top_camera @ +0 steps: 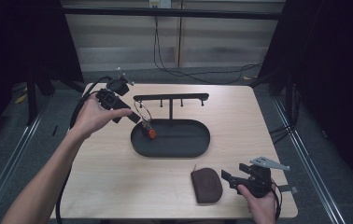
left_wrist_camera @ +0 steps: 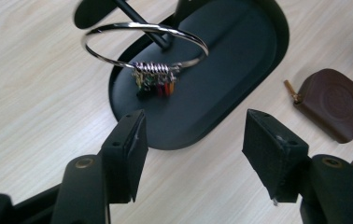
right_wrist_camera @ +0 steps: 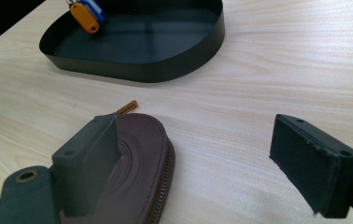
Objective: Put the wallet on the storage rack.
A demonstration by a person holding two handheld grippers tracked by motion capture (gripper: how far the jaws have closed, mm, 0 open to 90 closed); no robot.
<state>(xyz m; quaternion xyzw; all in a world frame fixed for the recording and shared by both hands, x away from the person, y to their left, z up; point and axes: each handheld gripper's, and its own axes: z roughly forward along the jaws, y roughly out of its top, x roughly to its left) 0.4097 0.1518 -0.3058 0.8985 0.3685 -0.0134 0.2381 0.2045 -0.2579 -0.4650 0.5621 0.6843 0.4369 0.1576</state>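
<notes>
My left gripper [left_wrist_camera: 191, 140] has its jaws apart, clear of the key ring [left_wrist_camera: 145, 44], which hangs on the stand's hook at upper centre, tags over the tray [left_wrist_camera: 240, 51]. My right gripper [right_wrist_camera: 198, 163] waits, jaws apart, beside the pouch [right_wrist_camera: 142, 158] at lower left.
</notes>
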